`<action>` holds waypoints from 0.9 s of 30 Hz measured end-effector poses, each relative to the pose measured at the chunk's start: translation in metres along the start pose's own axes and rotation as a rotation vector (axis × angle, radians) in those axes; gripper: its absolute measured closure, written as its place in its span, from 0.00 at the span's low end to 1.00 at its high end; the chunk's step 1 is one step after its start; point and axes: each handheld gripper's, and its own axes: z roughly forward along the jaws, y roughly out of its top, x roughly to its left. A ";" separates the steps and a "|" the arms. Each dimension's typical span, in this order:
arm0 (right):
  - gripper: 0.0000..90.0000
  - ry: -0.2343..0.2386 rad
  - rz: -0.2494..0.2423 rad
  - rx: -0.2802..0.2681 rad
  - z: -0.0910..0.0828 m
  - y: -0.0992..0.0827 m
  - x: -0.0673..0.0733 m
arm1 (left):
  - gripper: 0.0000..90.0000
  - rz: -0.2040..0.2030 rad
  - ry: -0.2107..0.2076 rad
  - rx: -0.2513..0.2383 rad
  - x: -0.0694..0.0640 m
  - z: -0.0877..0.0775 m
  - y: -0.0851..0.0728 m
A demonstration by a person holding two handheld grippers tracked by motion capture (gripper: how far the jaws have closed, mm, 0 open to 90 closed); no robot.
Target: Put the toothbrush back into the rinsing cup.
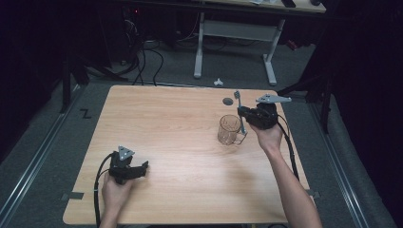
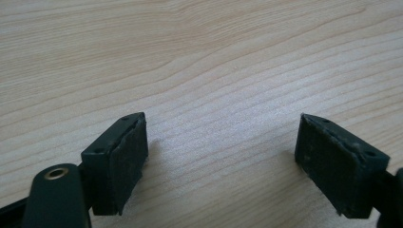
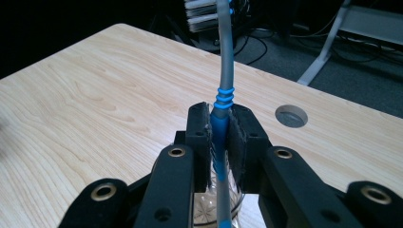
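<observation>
A grey and blue toothbrush stands nearly upright with its bristle head on top, and my right gripper is shut on its blue handle. In the high view the toothbrush and right gripper hang at the right side of a clear glass mug. The mug lies just under the jaws. Whether the brush's lower end is inside the glass I cannot tell. My left gripper rests low over the table's front left. Its jaws stand open over bare wood.
The light wooden table has a round grey cable hole just behind the mug. Beyond the far edge stand a white desk frame and cables on the dark floor. A small white object lies on the floor there.
</observation>
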 end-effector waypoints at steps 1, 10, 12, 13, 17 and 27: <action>0.88 -0.003 0.002 0.002 -0.001 -0.001 0.000 | 0.21 0.000 0.000 0.000 0.000 0.000 0.000; 0.88 -0.006 0.011 0.006 -0.007 -0.005 -0.004 | 0.21 0.000 0.000 0.000 0.000 0.000 0.000; 0.88 -0.006 0.010 0.006 -0.008 -0.006 -0.005 | 0.21 0.000 0.000 0.000 0.000 0.000 0.000; 0.88 -0.007 0.012 0.008 -0.008 -0.007 -0.005 | 0.21 0.000 0.000 0.000 0.000 0.000 0.000; 0.88 -0.004 0.016 0.007 -0.009 -0.009 -0.005 | 0.21 0.000 0.000 0.000 0.000 0.000 0.000; 0.88 -0.011 -0.003 0.026 -0.011 -0.009 -0.003 | 0.21 0.000 0.000 0.000 0.000 0.000 0.000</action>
